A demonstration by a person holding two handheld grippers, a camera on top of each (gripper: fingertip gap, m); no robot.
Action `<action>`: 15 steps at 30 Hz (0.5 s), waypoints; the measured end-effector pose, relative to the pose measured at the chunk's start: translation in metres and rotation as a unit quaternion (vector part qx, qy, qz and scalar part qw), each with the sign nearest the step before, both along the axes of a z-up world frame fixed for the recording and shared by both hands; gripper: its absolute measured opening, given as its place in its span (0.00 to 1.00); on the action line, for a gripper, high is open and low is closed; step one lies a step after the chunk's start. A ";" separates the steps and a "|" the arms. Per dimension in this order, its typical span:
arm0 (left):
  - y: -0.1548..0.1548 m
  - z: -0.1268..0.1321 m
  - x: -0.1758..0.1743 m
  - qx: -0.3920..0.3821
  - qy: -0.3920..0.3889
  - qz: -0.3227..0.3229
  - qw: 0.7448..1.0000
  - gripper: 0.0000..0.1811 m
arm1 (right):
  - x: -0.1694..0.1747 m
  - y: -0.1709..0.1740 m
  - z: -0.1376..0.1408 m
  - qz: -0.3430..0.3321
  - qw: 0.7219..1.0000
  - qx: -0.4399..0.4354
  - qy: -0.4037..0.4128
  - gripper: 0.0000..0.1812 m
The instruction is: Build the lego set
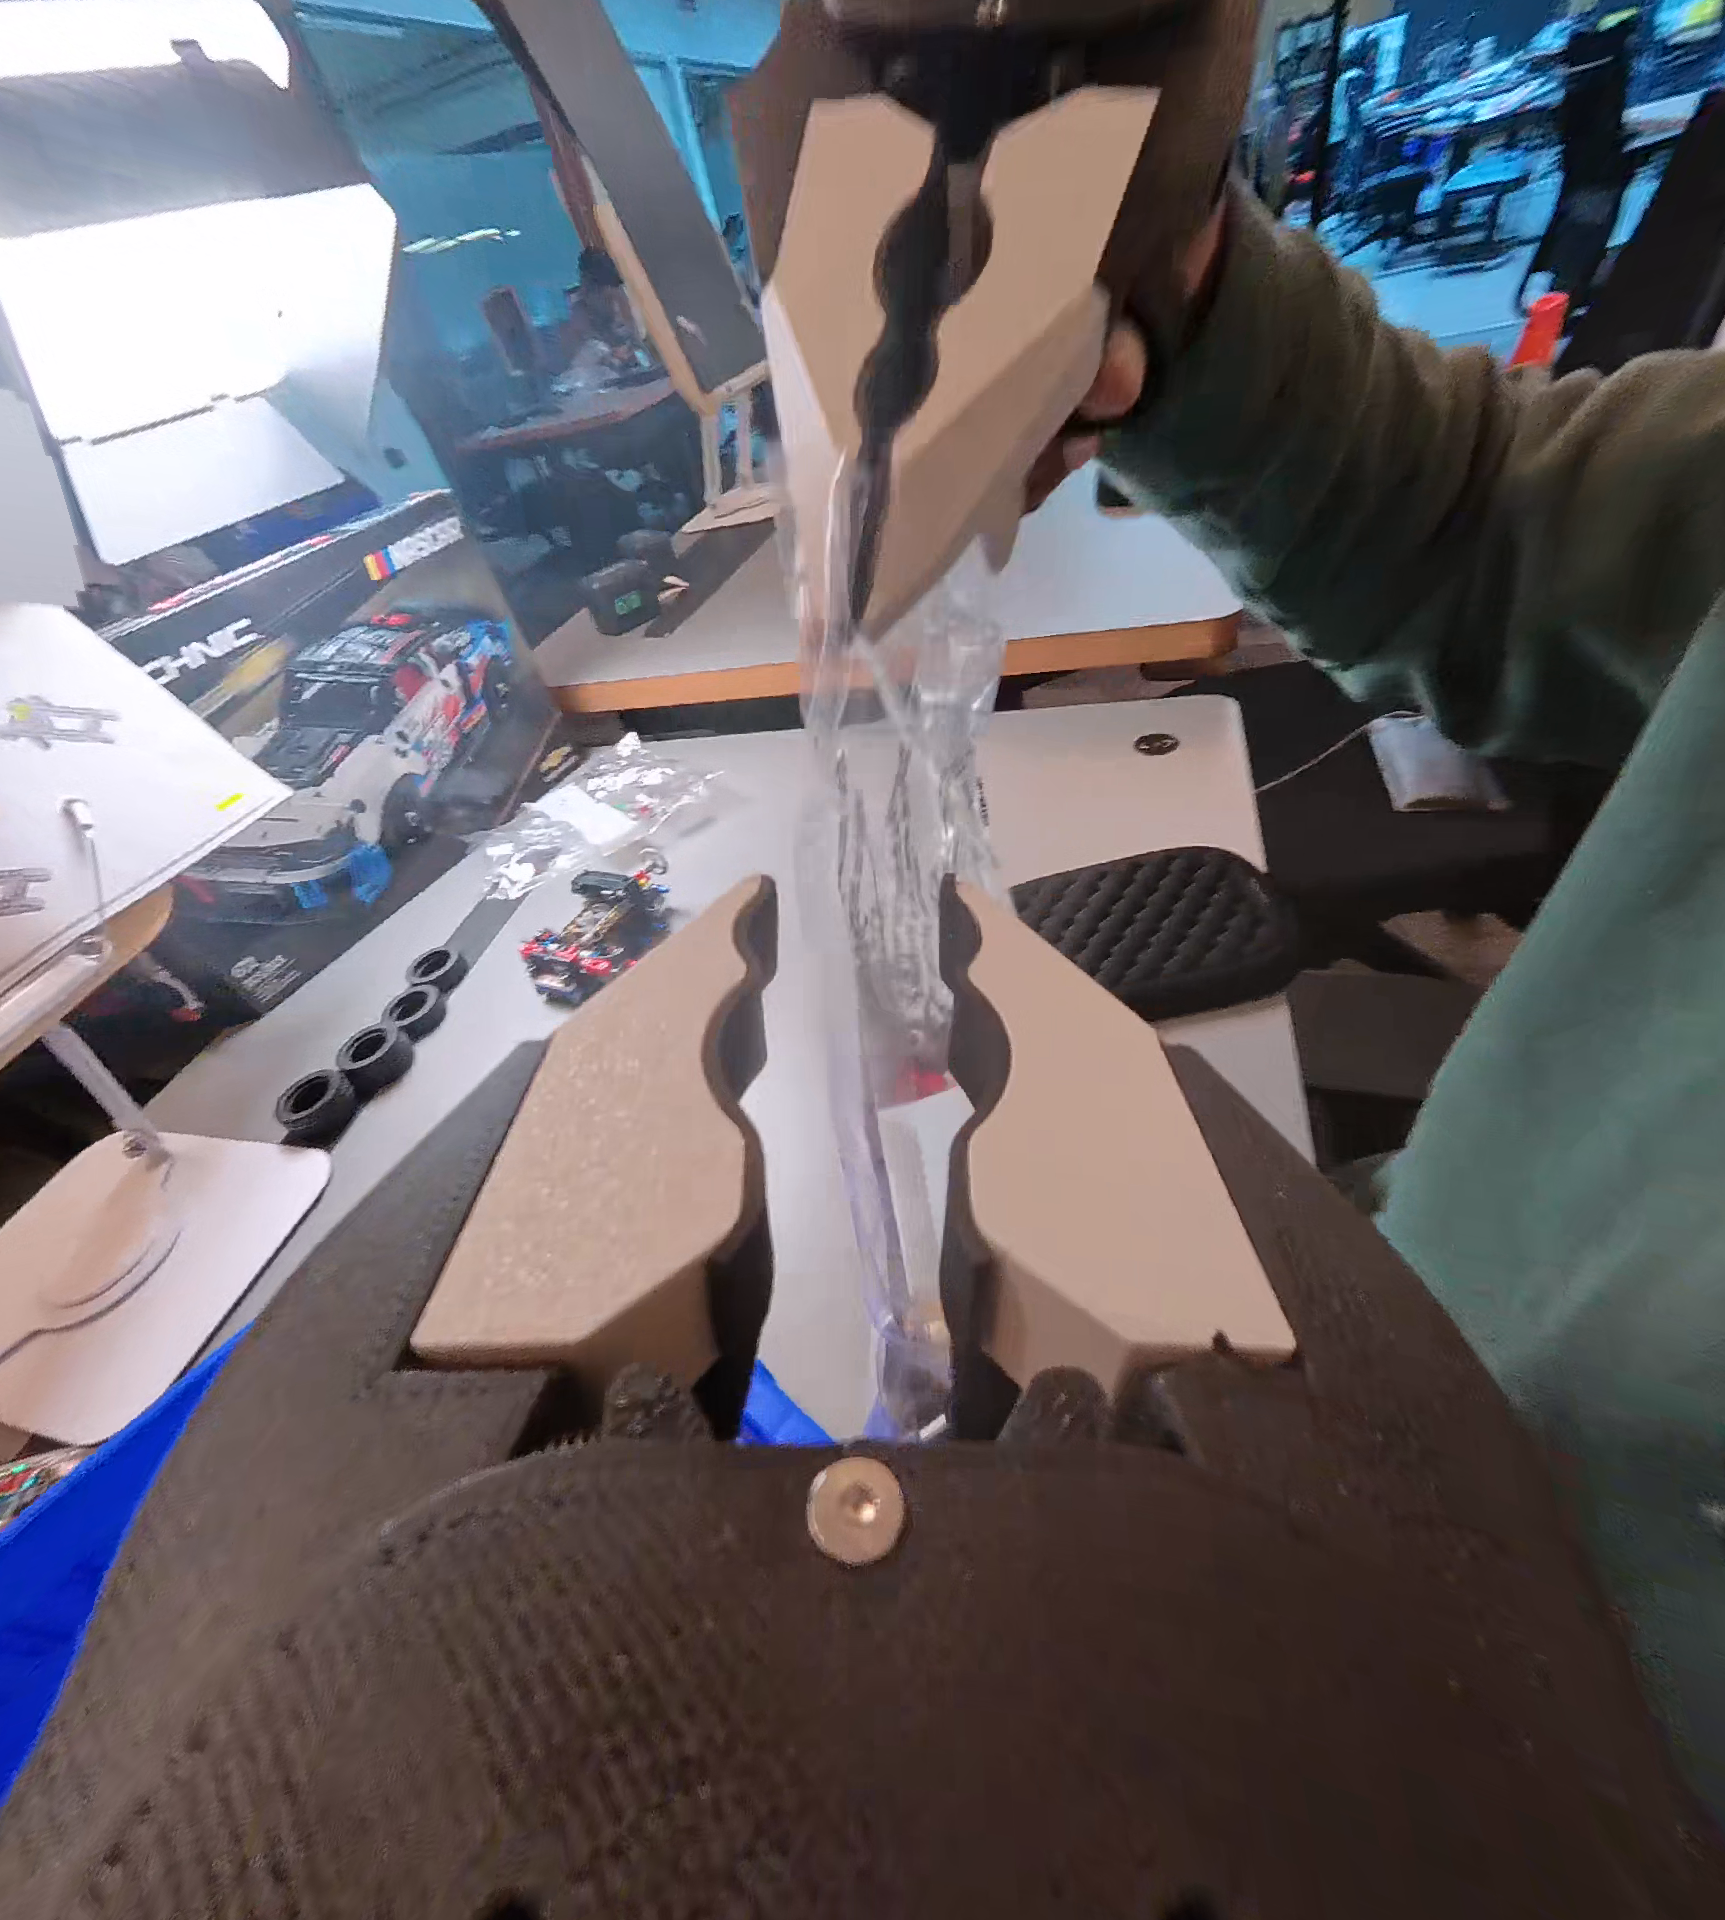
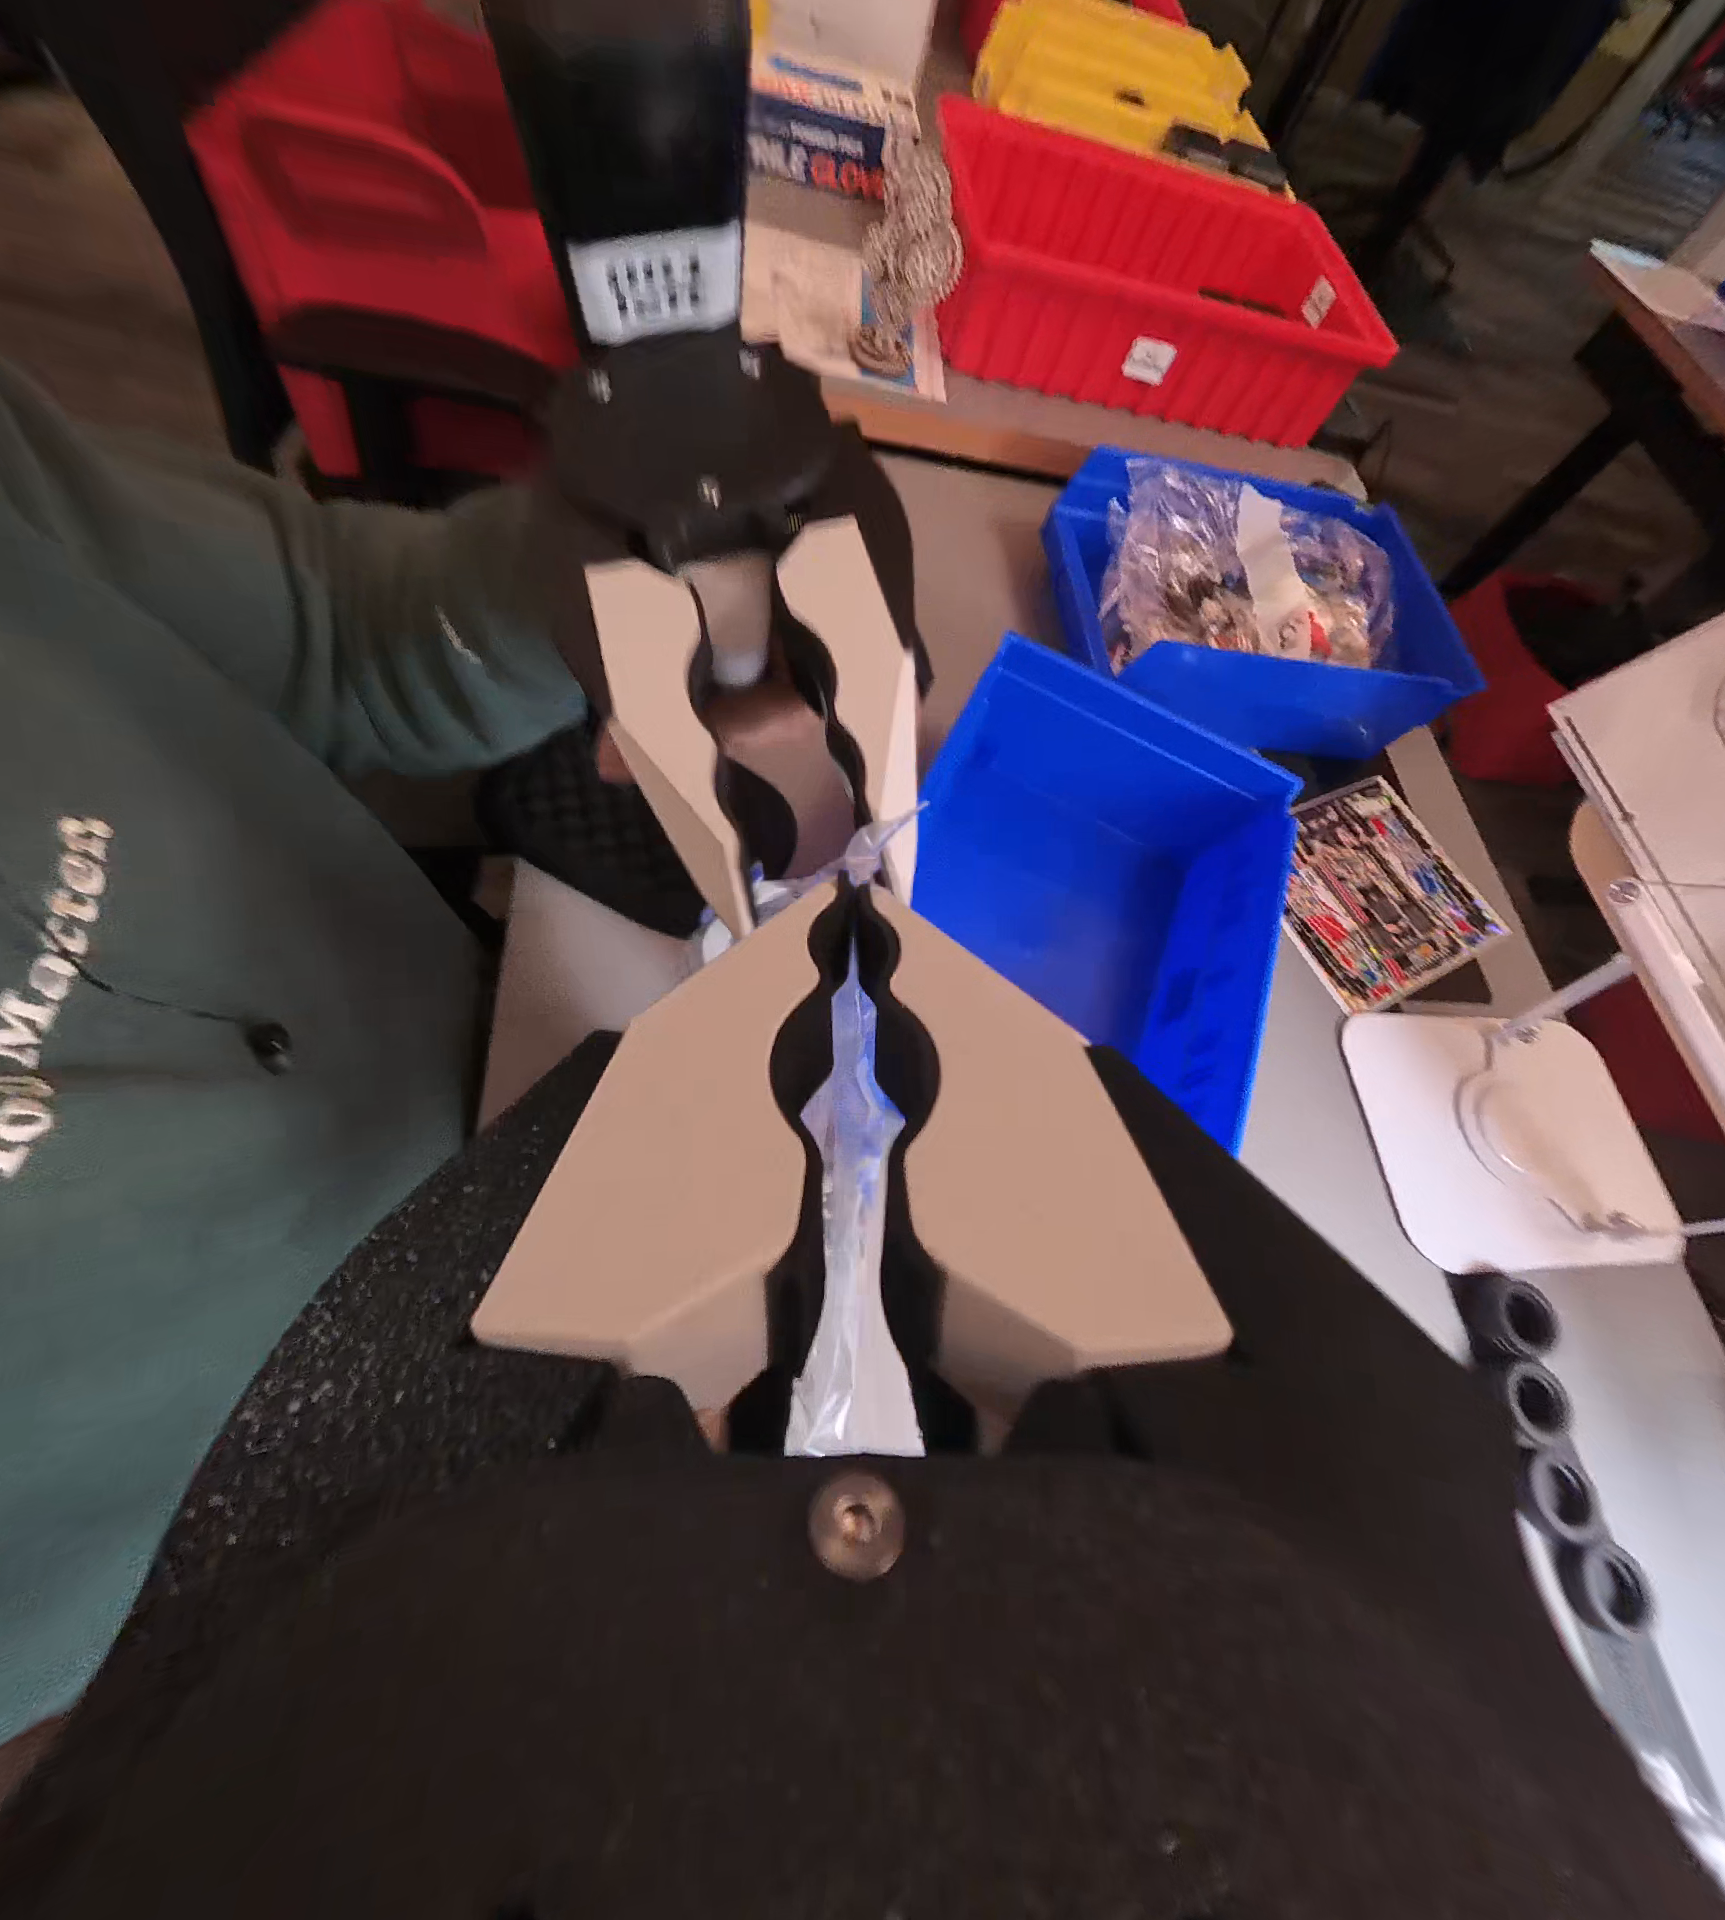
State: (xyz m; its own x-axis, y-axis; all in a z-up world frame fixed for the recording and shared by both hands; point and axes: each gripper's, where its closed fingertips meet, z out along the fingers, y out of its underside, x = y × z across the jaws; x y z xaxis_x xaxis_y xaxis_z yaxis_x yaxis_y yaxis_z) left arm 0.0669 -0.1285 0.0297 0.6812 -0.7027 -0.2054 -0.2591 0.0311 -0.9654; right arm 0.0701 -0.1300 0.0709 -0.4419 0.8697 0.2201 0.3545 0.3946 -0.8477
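A clear plastic bag of small lego parts hangs above the table. My right gripper is shut on the bag's top, and the crumpled plastic fills the gap between its fingers. In the left wrist view the right gripper comes down from above, pinching the bag. My left gripper is open, with the bag hanging between its fingers and lying against the right one. The left gripper also shows in the right wrist view, tip to tip with the right one. A partly built lego chassis sits on the table beyond.
Several black tyres stand in a row left of the chassis. Behind are loose bags, the set's box and an instruction booklet on a stand. An empty blue bin, a blue bin of bags and a sticker sheet lie near. The grippers' ends are close to 5 cm from one another.
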 end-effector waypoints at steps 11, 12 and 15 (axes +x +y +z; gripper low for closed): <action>-0.023 -0.013 0.000 -0.093 -0.091 -0.098 0.987 0.00 | 0.024 0.007 -0.005 0.021 0.994 -0.102 0.043 0.00; -0.026 -0.017 0.001 -0.122 -0.101 -0.114 0.981 0.00 | 0.027 0.006 -0.013 0.027 0.993 -0.111 0.043 0.00; -0.036 -0.026 0.004 -0.186 -0.121 -0.145 0.964 0.00 | 0.033 0.006 -0.036 0.037 0.985 -0.165 0.040 0.00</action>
